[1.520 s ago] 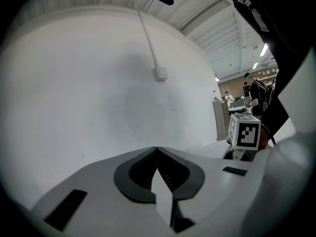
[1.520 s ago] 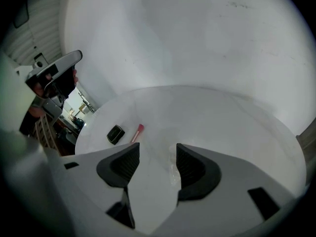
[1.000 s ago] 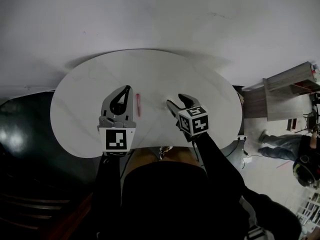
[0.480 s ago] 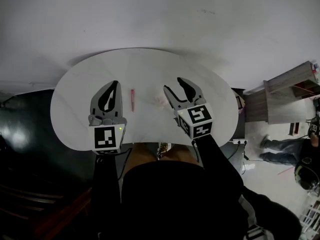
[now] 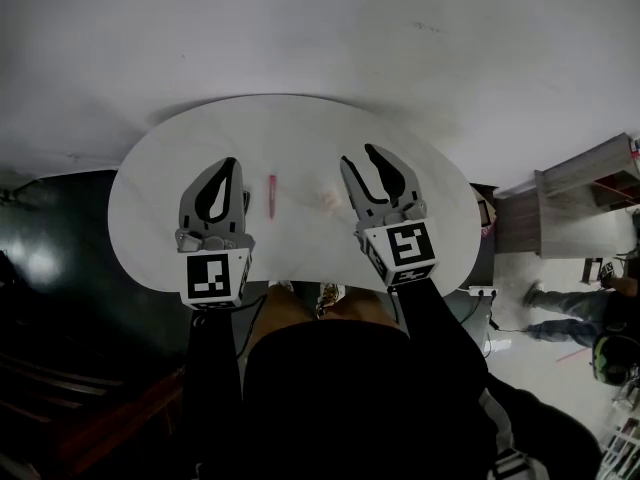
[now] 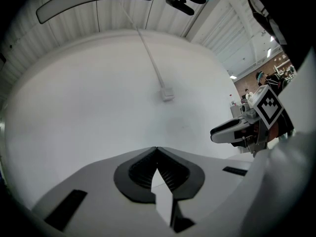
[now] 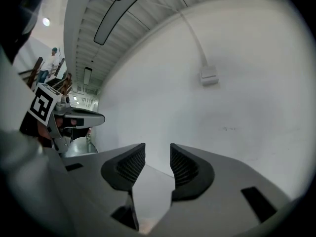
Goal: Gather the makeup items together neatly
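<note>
A white oval counter (image 5: 300,128) stands against a plain white wall (image 5: 320,28), with dark floor (image 5: 50,268) on its left side. A thin cable duct (image 6: 150,53) runs down the wall to a small junction box (image 6: 168,97).

The left tongs (image 5: 230,165) hang over the left half of the counter, pointing at the wall. They are closed tip to tip with nothing between them. Their marker cube (image 5: 215,276) shows a black-and-white square pattern.

Just to their right a slim red makeup stick (image 5: 271,196) lies alone on the counter, pointing away from the person. It sits between the two tongs and touches neither. Further right on the surface is a pale pink patch (image 5: 330,200), too faint to identify.

The right tongs (image 5: 360,158) are held over the right half of the counter. Their jaws have just been closing and now stand a narrow gap apart, empty. Their cube (image 5: 405,248) carries the same kind of checkered markers.

Past the counter's right edge stands a wooden cabinet (image 5: 585,183) on a light floor. A person (image 5: 565,313) is near it.
</note>
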Motion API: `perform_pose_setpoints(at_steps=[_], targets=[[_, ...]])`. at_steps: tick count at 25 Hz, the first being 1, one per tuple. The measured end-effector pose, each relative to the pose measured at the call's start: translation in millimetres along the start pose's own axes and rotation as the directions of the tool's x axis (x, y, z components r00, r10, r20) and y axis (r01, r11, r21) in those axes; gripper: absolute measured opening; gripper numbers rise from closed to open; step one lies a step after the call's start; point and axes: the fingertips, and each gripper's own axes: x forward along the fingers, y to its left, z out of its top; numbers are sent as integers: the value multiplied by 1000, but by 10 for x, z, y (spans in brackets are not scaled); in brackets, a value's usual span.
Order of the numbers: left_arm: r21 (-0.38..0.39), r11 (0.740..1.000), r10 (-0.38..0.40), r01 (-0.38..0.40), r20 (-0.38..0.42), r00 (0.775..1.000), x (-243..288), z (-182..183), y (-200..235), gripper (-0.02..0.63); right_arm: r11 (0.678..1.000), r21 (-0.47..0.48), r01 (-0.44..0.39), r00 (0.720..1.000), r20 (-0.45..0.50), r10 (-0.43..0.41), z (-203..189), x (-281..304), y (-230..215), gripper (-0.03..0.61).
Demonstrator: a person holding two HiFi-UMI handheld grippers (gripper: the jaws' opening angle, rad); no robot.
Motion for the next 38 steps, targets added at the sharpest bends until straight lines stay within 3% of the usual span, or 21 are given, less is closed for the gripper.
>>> perform_pose_setpoints(at_steps=[3, 4, 6, 10, 33, 35, 38], targets=[[-7, 1000, 5, -5, 2, 1000, -20, 5, 33, 15, 999, -35, 31, 1000, 0, -31, -28, -28, -47, 139], [-10, 1000, 7, -7, 2, 1000, -24, 11, 49, 15, 998, -48, 45, 999, 27, -43, 25, -41, -52, 68], [-15, 1000, 10, -10, 2, 1000, -33, 15, 81, 15, 996, -67, 58, 992, 120, -50, 218, -60, -19, 28], [-7, 1000, 10, -10, 11, 1000, -30, 35, 123, 15, 995, -79, 61, 980, 193, -45, 408, -60, 31, 28], [-24, 999, 26, -25, 28, 999, -3, 64, 140, 15, 994, -109, 30, 979, 201, -7, 464, -13, 96, 27], [-33, 999, 26, -25, 29, 999, -11, 73, 134, 15, 993, -116, 31, 984, 176, -10, 423, -22, 90, 26], [-35, 999, 23, -22, 26, 999, -20, 67, 127, 15, 988, -151, 30, 998, 61, -21, 236, -50, 57, 26]])
